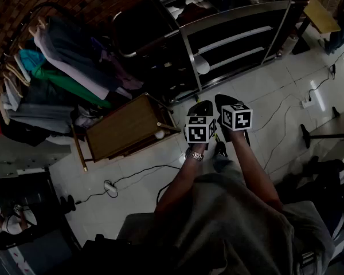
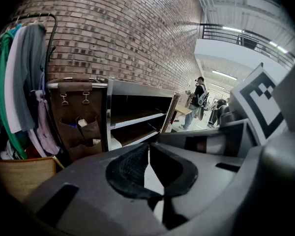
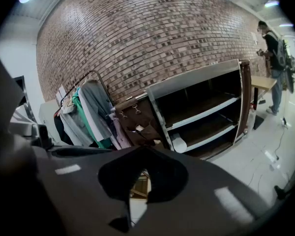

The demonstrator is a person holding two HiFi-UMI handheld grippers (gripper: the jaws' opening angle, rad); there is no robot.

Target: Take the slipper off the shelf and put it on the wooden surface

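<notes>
A white slipper (image 1: pixel 202 65) lies at the left end of a lower shelf in the metal shelf unit (image 1: pixel 235 22). It also shows in the right gripper view (image 3: pixel 178 144) and the left gripper view (image 2: pixel 114 142). The wooden surface (image 1: pixel 123 128) stands on the floor left of the unit, next to the clothes rack. Both grippers are held side by side above the tiled floor, short of the shelf. My left gripper (image 1: pixel 202 107) has its jaws together with nothing between them (image 2: pixel 148 163). My right gripper (image 1: pixel 225 103) is shut and empty too (image 3: pixel 142 173).
A rack of hanging clothes (image 1: pixel 57 67) fills the left. A brown hanging organiser (image 2: pixel 78 117) covers the shelf unit's left side. Cables (image 1: pixel 132 179) and a power strip (image 1: pixel 307 102) lie on the white tiles. A person (image 2: pixel 199 102) stands far off by a table.
</notes>
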